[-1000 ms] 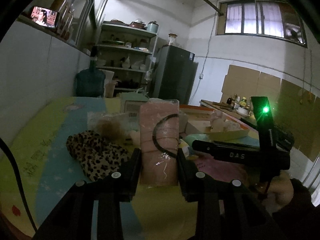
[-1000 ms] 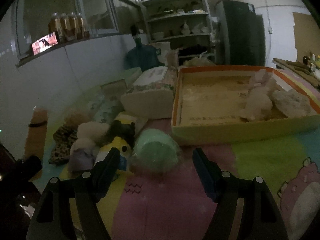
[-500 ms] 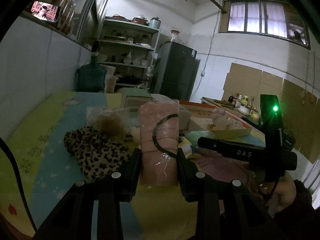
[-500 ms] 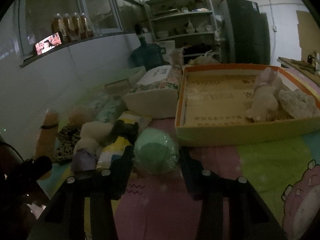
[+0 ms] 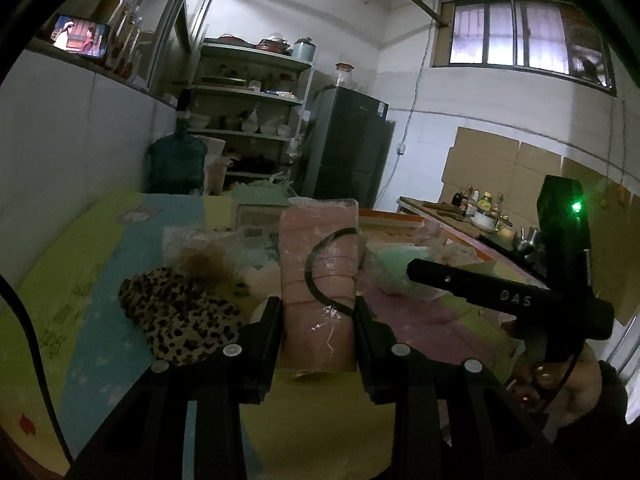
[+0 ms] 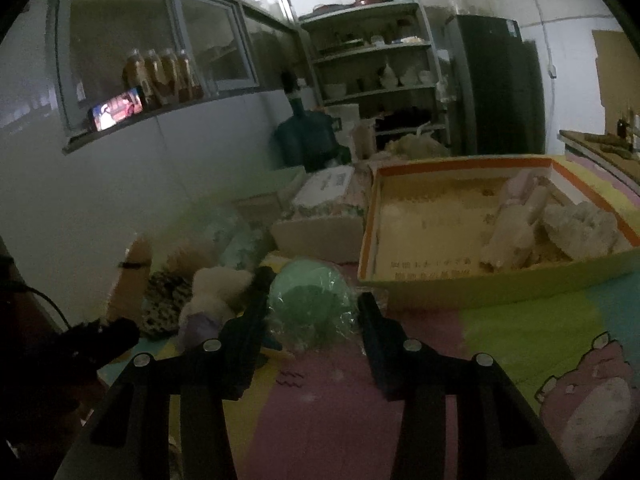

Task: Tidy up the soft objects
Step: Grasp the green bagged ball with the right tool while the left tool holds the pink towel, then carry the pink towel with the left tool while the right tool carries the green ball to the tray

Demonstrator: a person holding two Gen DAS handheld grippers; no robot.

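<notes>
- In the left wrist view, a leopard-print soft item lies on the mat to the left of the left finger, with a crinkled clear bag just beyond it.
- The left gripper is clamped on a pink wrapped pack: the pack stands upright between the two fingers, both pads pressed against its lower sides, its top rising well above the fingertips. A black cord loops across its front.
- To the right of the right finger, the other gripper's black body with a green light reaches in, its tips at a green bundle.
- In the right wrist view, a pale plush toy lies just left of the left finger, touching the pile of soft things there.
- The right gripper grasps a green bundle in clear wrap: it sits between the fingertips, both pads against its sides, bulging past them.
- Beyond and right of the right finger stands an orange-rimmed cardboard tray, apart from the bundle, holding a pinkish plush and a white fluffy item.
</notes>
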